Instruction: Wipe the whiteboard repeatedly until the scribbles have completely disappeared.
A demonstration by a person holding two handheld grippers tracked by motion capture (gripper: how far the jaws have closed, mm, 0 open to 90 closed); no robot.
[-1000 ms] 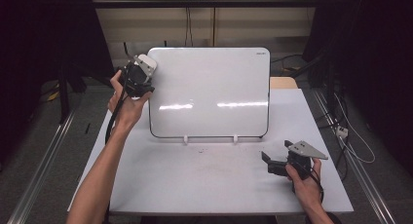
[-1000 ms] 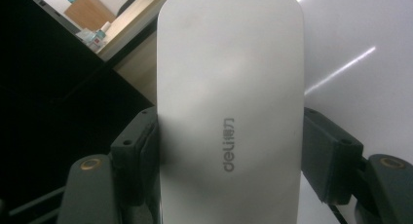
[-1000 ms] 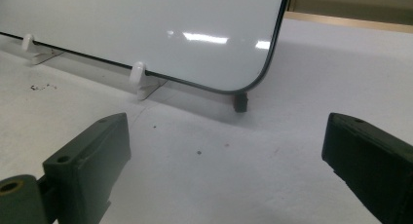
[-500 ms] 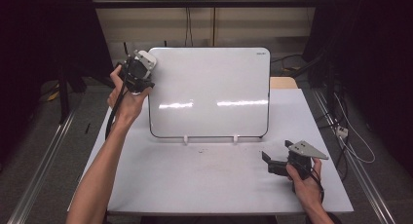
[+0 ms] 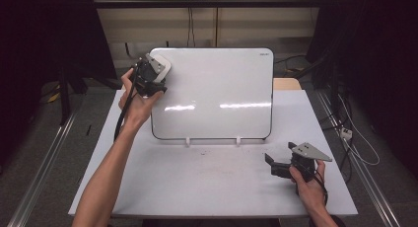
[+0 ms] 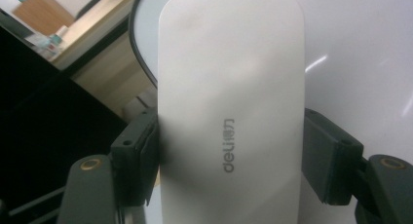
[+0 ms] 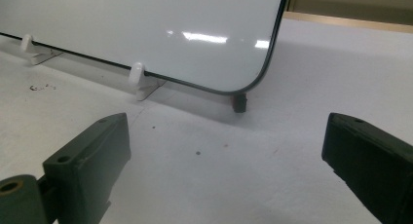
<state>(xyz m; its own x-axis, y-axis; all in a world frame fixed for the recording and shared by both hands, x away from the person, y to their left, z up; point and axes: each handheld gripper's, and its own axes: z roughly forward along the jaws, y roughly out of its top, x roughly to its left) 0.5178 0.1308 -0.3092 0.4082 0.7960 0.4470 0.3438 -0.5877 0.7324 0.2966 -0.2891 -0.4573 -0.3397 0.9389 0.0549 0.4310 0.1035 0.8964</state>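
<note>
Nearest the person, the right gripper (image 5: 282, 164) rests low on the white table (image 5: 207, 182) at its right front corner, held in the right hand (image 5: 309, 183). Its jaws stand wide apart with nothing between them (the right gripper view looks across bare tabletop between the two black pads). Beyond it, a whiteboard (image 5: 217, 94) stands propped upright across the middle of the table, leaning back on two small white clips (image 7: 138, 77) at its lower edge. Farther back, at the board's upper left corner, the left gripper (image 5: 153, 74) is raised in the left hand (image 5: 138, 101). Its jaws are clamped on the two long sides of a white eraser (image 6: 231, 107), which bears a grey "deli" mark and lies against the board's surface.
</note>
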